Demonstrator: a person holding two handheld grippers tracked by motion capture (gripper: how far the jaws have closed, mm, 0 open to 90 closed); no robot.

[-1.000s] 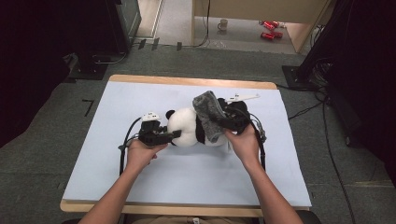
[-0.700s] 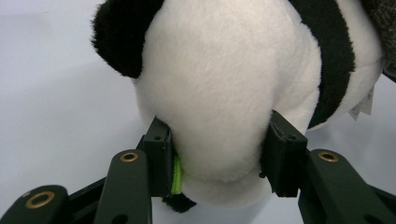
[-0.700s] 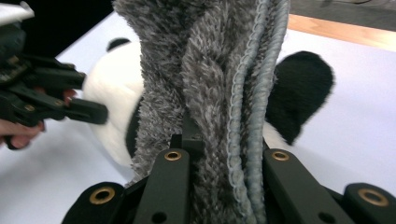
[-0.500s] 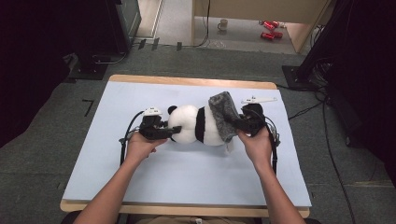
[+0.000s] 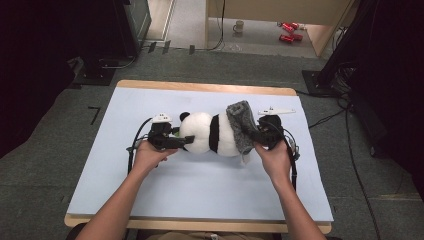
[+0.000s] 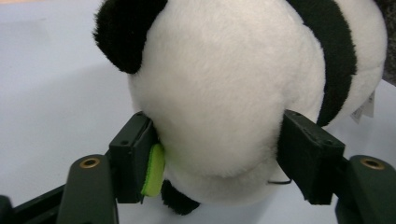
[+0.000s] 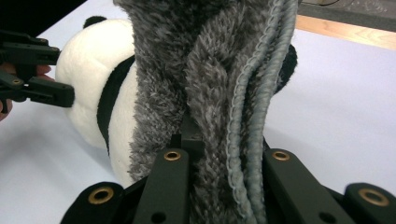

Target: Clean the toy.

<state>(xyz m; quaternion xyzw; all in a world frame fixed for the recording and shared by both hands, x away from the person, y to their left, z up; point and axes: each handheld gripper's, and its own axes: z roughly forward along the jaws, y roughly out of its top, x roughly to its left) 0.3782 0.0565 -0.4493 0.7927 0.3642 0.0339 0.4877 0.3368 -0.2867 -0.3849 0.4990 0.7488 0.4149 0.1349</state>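
Observation:
A black-and-white panda plush [image 5: 207,134] lies on its side on the light blue mat [image 5: 150,100], head to the left. My left gripper [image 5: 186,141] is at the head; in the left gripper view the panda's head [image 6: 224,93] sits between the jaws of this gripper [image 6: 217,158]. Those jaws have just been opening and stand on either side of it without squeezing. My right gripper [image 5: 250,136] is shut on a grey fuzzy cloth [image 5: 240,125] draped over the panda's rear end. In the right gripper view the cloth [image 7: 205,70] rises from the closed jaws of this gripper [image 7: 219,154].
The mat covers a wooden table whose edge [image 5: 200,86] shows at the back. A mug [image 5: 239,26] and red cans [image 5: 287,31] stand on the floor beyond. Dark equipment and cables flank the table on both sides.
My right gripper has drawn the grey cloth to the right, toward the panda's rear end. The left gripper's jaws have widened around the head.

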